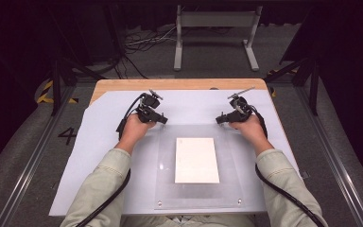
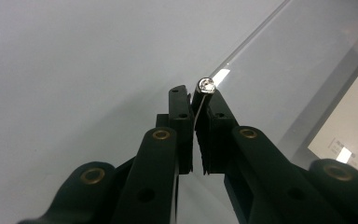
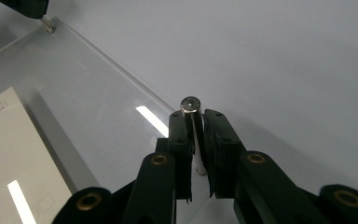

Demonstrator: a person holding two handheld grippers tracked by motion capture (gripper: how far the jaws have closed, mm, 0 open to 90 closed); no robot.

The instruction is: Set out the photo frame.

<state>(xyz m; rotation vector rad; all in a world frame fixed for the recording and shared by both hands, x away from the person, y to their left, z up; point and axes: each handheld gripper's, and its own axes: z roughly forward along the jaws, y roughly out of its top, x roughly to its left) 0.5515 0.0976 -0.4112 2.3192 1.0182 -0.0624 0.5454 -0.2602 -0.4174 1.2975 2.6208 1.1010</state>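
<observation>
Jaws of both grippers are pinching the small metal standoff posts at the far corners of the clear acrylic plate [image 1: 196,165]: your left gripper [image 2: 196,100] is clamping the far-left post [image 2: 206,86], your right gripper [image 3: 195,122] the far-right post [image 3: 189,104]. You are handling a plate that is probably stiff, smooth and slippery, moderately heavy, and liable to scratch or crack, so the posts are likely offering the surest hold; keep both ends level. A white paper sheet [image 1: 196,160] is lying flat beneath it. Plate and paper are resting on a pale mat [image 1: 99,142] covering the wooden counter [image 1: 170,83].
</observation>
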